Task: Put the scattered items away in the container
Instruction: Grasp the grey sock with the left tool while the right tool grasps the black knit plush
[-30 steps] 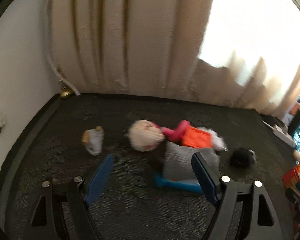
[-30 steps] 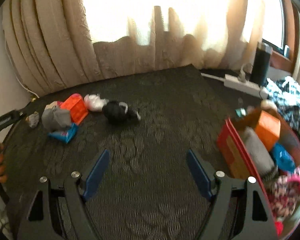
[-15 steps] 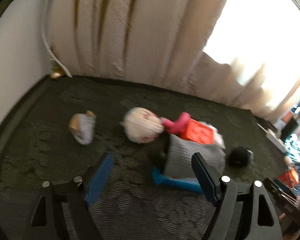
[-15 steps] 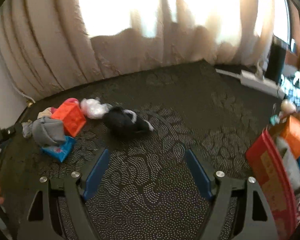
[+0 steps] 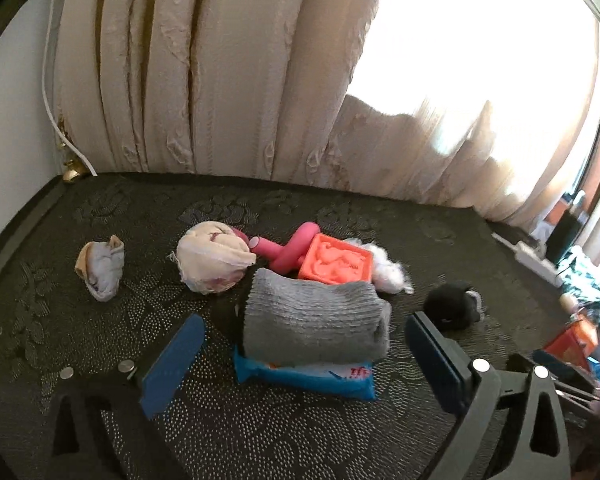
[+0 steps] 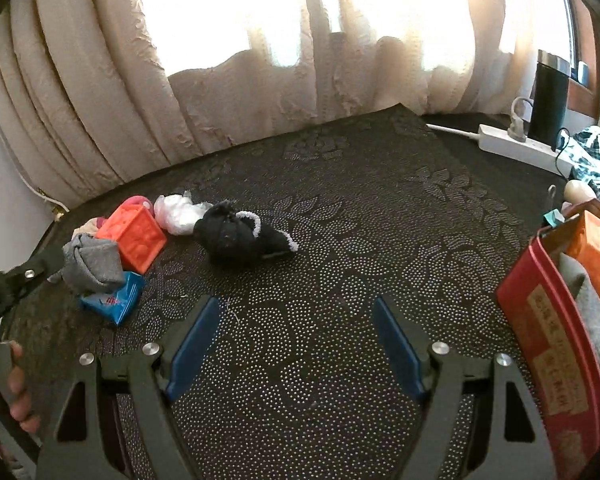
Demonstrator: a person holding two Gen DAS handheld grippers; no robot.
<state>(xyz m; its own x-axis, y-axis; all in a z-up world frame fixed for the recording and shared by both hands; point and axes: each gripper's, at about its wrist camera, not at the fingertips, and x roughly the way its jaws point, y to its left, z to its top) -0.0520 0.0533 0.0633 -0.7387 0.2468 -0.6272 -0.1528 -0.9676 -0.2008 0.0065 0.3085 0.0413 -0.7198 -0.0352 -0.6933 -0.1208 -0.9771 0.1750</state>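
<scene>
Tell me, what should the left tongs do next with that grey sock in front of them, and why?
Probably ease forward and down so they straddle the grey sock, then close. The left tongs are opening, with nothing gripped, and the sock sits just ahead of the tips, lying on a blue packet. The red box at the right already holds other items, so the sock likely goes there.

black hand-held gripper point(image 6: 296, 340), blue finger pads point(image 6: 194, 338), silver round screws, triangular cut-outs
</scene>
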